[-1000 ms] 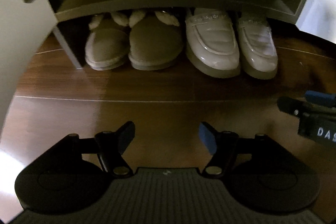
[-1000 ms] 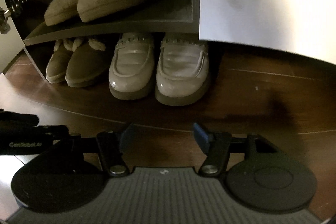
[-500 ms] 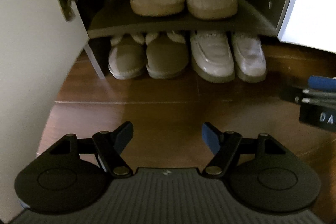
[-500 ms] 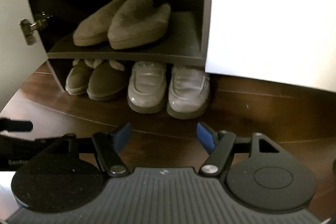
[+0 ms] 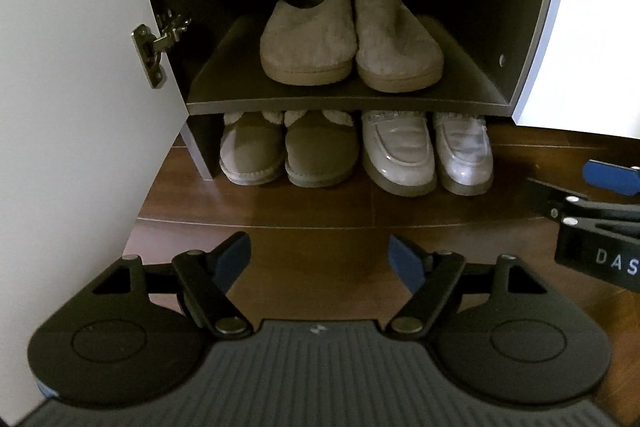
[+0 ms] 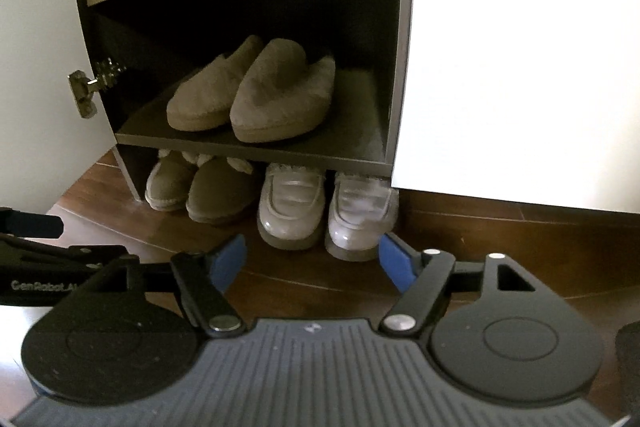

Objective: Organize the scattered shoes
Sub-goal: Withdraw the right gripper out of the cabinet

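Meanwhile both the left gripper [image 5: 320,259] and right gripper [image 6: 312,261] hung released, jaws just widened around nothing; loafers [image 5: 426,151] and boots [image 5: 288,151] sat paired under the cabinet's shelf [image 5: 344,99], slippers [image 5: 350,37] above.

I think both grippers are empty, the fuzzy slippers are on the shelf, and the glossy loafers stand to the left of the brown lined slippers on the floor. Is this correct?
One detail is wrong: the glossy loafers stand to the right of the brown lined slippers, as the left wrist view shows. The rest holds: the left gripper and right gripper are empty, and the fuzzy slippers sit on the shelf.
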The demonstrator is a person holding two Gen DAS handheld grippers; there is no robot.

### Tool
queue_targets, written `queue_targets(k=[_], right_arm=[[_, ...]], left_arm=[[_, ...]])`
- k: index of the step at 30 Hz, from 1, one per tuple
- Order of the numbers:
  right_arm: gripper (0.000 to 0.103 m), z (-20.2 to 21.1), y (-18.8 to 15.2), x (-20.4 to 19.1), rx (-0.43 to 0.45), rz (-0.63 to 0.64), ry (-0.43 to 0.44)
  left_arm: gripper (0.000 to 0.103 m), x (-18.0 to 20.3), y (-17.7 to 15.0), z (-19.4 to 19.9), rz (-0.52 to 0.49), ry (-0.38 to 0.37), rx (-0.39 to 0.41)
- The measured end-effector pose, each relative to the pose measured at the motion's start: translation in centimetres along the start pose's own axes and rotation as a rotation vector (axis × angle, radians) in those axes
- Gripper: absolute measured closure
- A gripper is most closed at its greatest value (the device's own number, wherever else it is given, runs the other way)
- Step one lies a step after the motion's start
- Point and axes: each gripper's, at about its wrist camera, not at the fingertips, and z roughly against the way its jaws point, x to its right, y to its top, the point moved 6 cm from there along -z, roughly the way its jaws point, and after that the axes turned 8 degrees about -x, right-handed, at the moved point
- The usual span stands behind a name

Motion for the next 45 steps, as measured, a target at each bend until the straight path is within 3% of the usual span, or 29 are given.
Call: queue_targets(k=[4, 8, 11, 15, 19, 23, 28, 31, 40, 43, 45], right_arm=[[0.026, -0.2, 0.1, 0.0, -0.006, -0.004, 0.013], [0.001, -0.5, 0.2, -0.2, 0.0, -0.007, 0.037], [0.001, -0.7, 0.6, -0.7, 0.028, -0.002, 0.01], [0.001, -0.7, 1.1, -1.2, 0.113, -0.011, -0.058], [0.001, -1.3, 1.2, -1.9, 0.138, 0.044, -0.125], [0.001, -1.6, 1.0, -2.4, 0.156, 0.092, -0.081], [0.001, -2.5, 1.2, -1.0, 0.129, -0.01, 0.053], [0.001, -3.8, 1.2, -0.6, 0.082, -0.029, 0.05], [0.001, -5.1, 2.8, -1.1, 0.093, -0.006, 0.036], [0.001, -4.3, 4.5, -1.1, 0.053, -0.021, 0.033], [0.001, -2.8, 5.7, -0.9, 0.012, -0.056, 0.03]], left_arm=[[0.021, 0.0, 0.1, -0.4, 0.01, 0.007, -0.008], [0.015, -0.4, 0.1, -1.0, 0.031, 0.016, -0.021], [0.01, -1.0, 0.3, -1.4, 0.049, 0.031, -0.022], [0.009, -1.8, 0.6, -2.2, 0.074, 0.046, -0.027], [0.009, -2.5, 0.5, -3.0, 0.093, 0.044, -0.041], [0.01, -2.9, 0.5, -3.9, 0.107, 0.033, -0.061], [0.01, -3.0, 0.7, -4.9, 0.111, 0.024, -0.07], [0.01, -2.9, 0.9, -5.3, 0.087, 0.045, -0.063], [0.01, -2.6, 3.3, -4.6, 0.069, 0.07, -0.046], [0.01, -2.5, 4.2, -3.7, 0.041, 0.121, -0.083], [0.01, -2.6, 5.0, -2.2, 0.046, 0.144, -0.157]])
